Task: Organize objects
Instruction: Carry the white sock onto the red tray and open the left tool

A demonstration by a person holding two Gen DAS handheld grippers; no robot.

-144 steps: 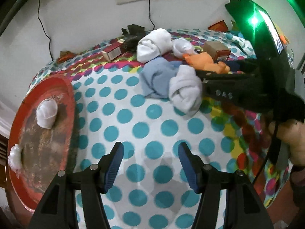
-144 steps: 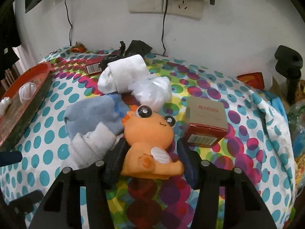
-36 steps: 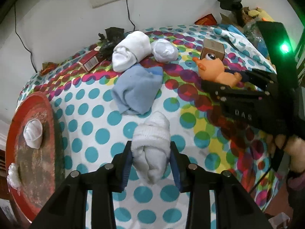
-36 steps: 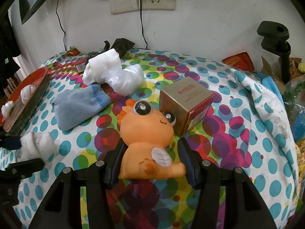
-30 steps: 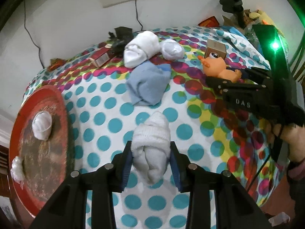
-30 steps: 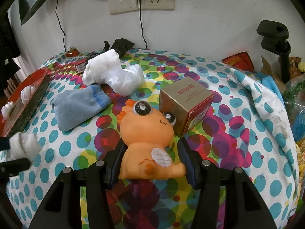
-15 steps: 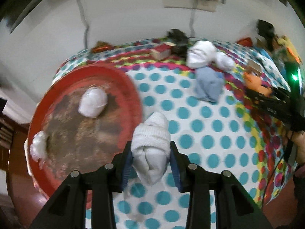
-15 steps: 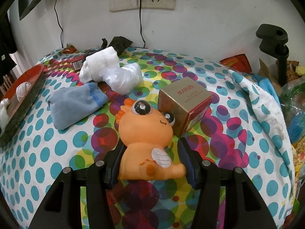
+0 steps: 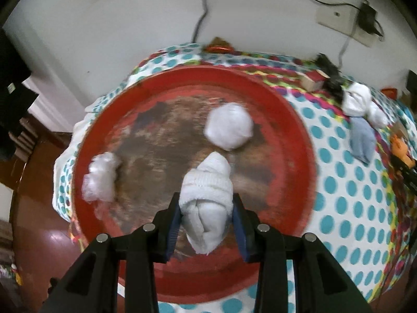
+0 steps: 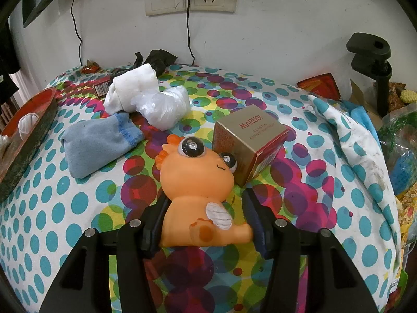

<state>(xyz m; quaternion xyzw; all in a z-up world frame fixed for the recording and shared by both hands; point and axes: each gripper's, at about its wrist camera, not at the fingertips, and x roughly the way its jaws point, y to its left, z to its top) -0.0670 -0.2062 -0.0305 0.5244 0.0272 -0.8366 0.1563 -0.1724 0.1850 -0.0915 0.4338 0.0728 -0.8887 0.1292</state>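
Observation:
My left gripper [image 9: 206, 208] is shut on a rolled white sock [image 9: 207, 190] and holds it above the red round tray [image 9: 299, 130]. Two more white sock balls [image 9: 228, 126] [image 9: 100, 177] lie on the tray's worn brown middle. In the right wrist view my right gripper [image 10: 206, 200] is shut on an orange big-eyed toy [image 10: 195, 182] just over the dotted tablecloth [image 10: 78, 203]. A light blue sock [image 10: 96, 143], a white sock roll [image 10: 133, 88] and a plastic-wrapped white bundle [image 10: 164, 107] lie beyond the toy to the left.
A gold and red carton [image 10: 247, 140] stands right behind the toy. The tray's edge [image 10: 28, 127] shows at far left. A small red box [image 10: 103, 84] and black scraps [image 10: 159, 57] sit by the wall. A black clamp [image 10: 370, 52] and bags crowd the right edge.
The left gripper has carried the white sock leftward from over the dotted cloth to above the red tray, rolling as it went. The right gripper and the orange toy have stayed put.

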